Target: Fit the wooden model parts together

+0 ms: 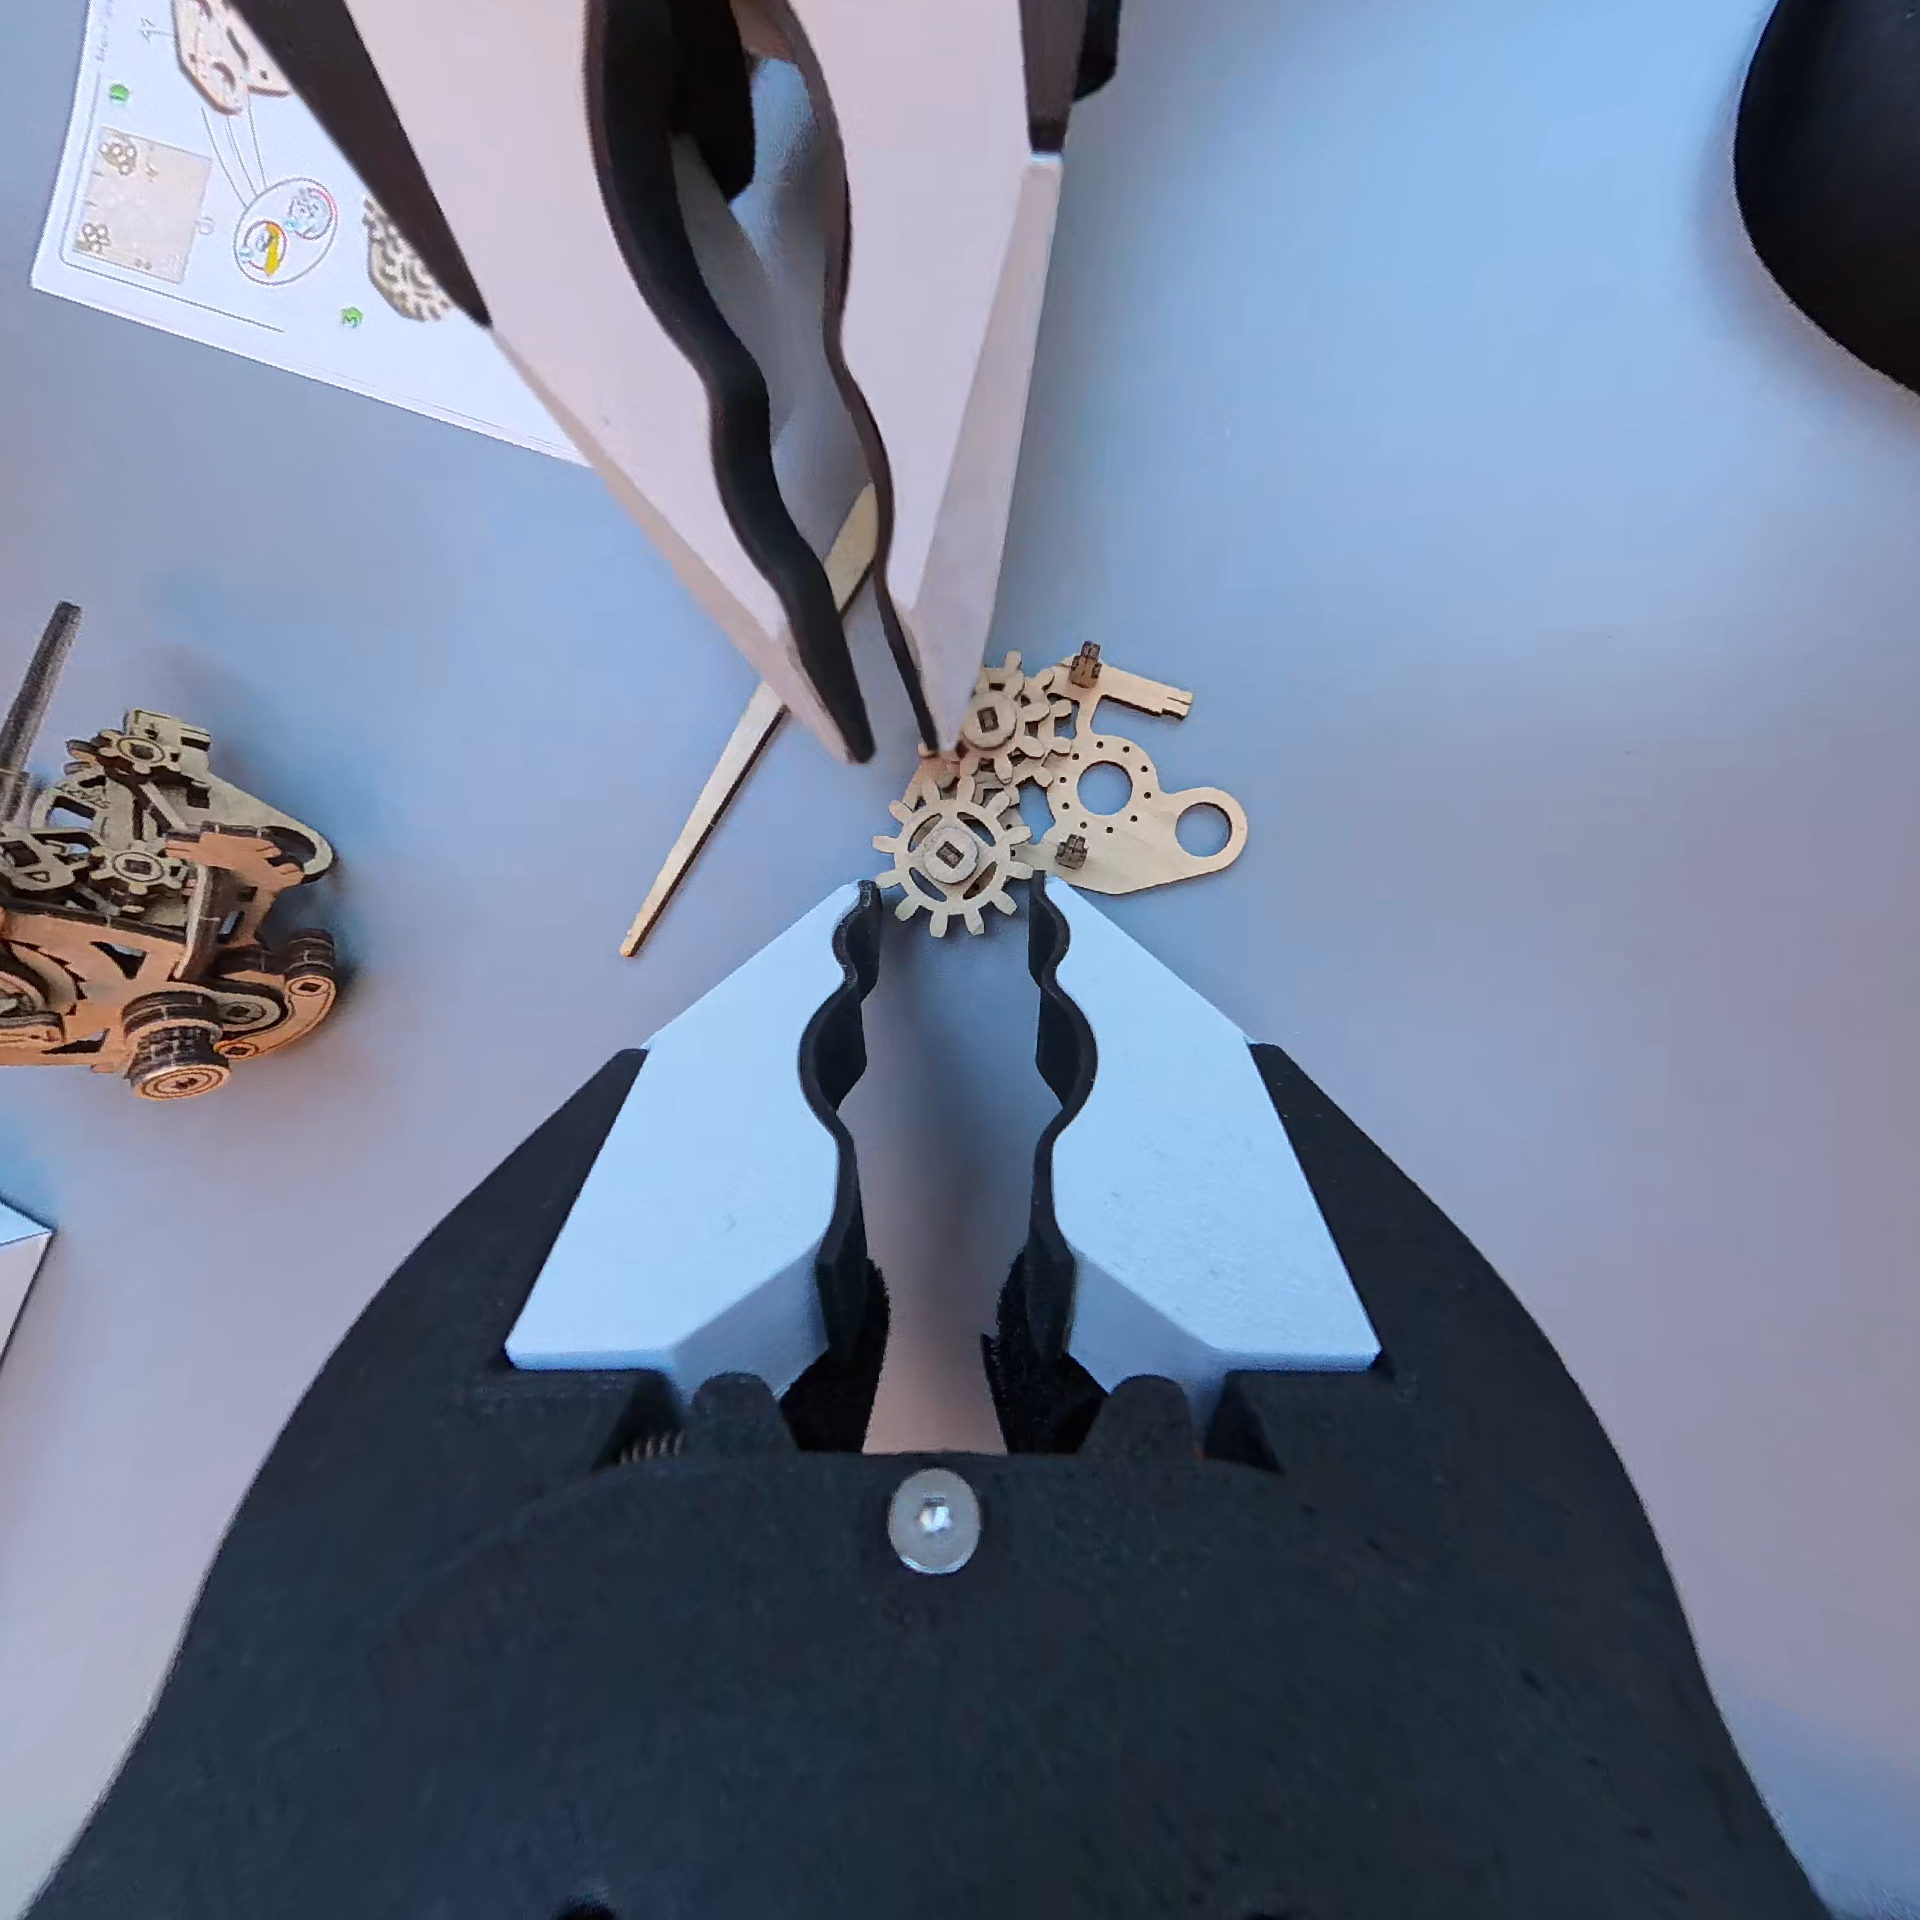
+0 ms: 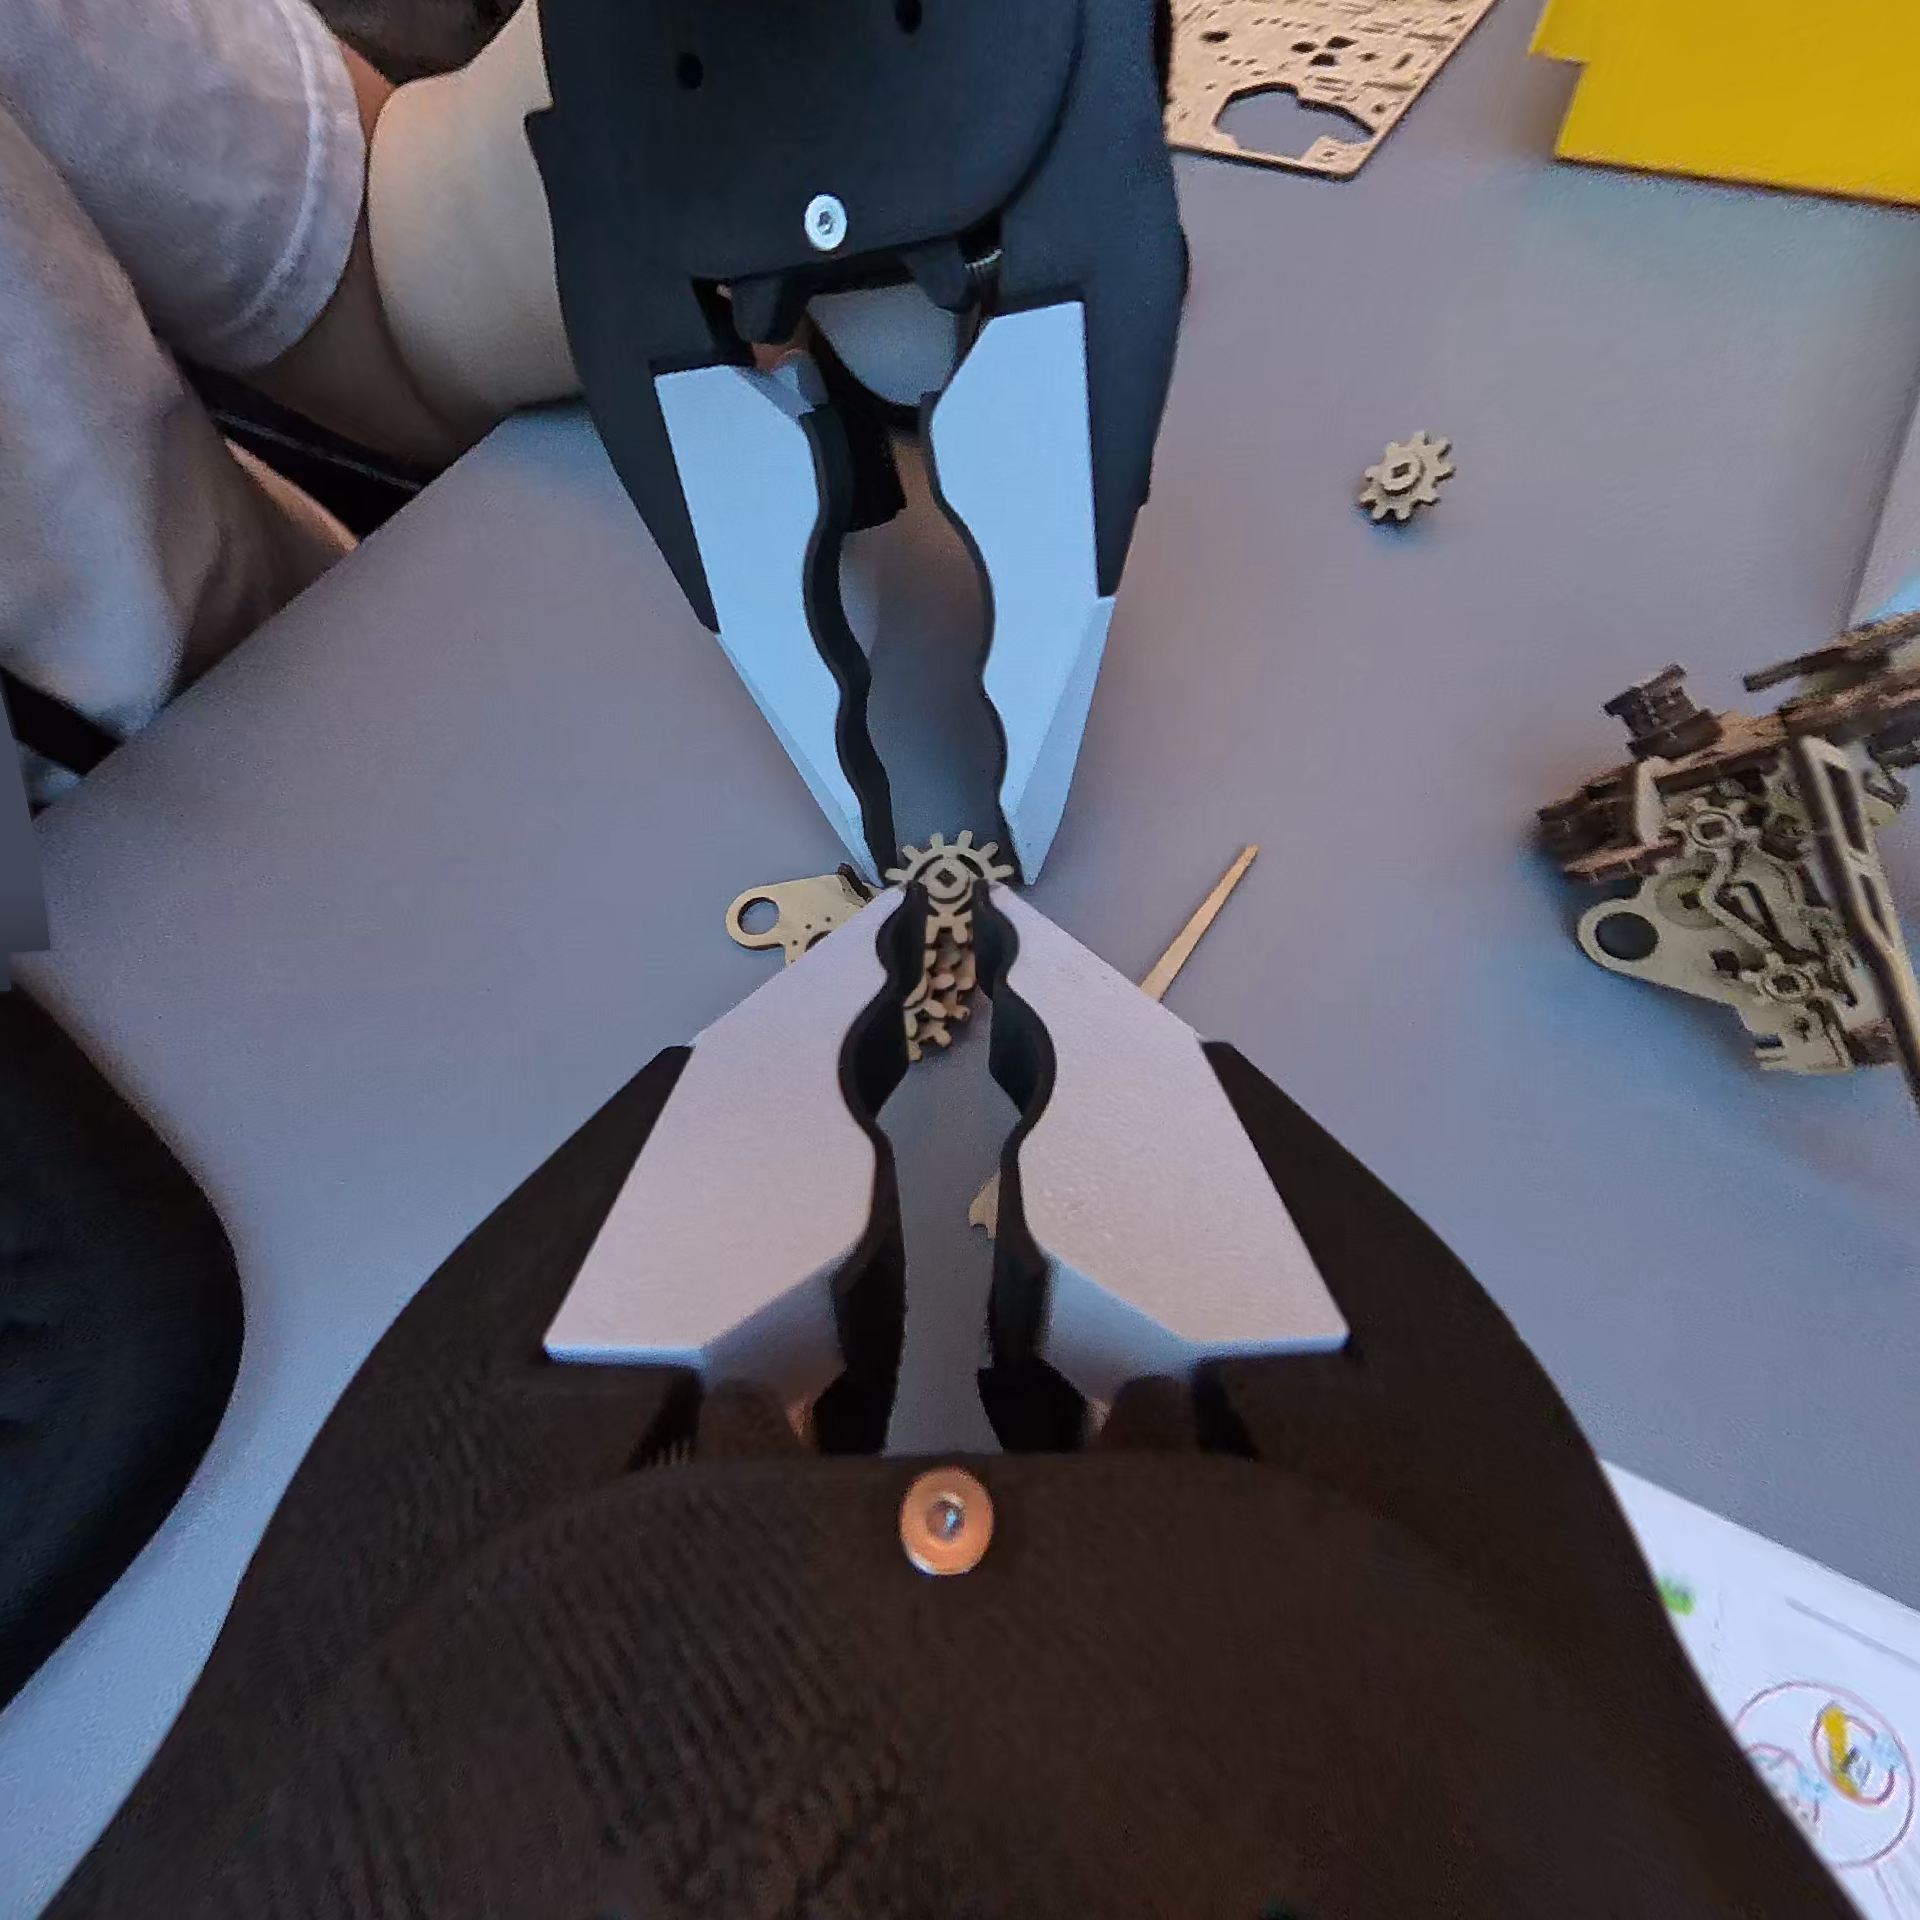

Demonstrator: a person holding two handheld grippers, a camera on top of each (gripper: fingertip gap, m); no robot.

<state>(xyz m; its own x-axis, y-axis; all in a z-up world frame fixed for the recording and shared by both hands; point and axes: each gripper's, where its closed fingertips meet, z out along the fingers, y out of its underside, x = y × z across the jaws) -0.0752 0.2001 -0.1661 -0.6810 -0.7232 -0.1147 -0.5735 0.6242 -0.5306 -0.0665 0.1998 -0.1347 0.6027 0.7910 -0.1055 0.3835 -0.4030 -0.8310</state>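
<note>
Left tool [image 1: 951, 894] sitting spread around the pale toothed wooden gear [image 1: 948, 854] on the grey tabletop [image 1: 1455, 623], right tool [image 2: 948, 914] clenching the flat holed wooden plate [image 1: 1127, 821] carrying two gears, third gear fitting underway, brown part-built model [image 2: 1756, 883] waiting aside.

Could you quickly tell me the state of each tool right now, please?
Left tool: open, holding nothing, its tips either side of a gear.
Right tool: nearly closed around the gear cluster; grip uncertain.
</note>
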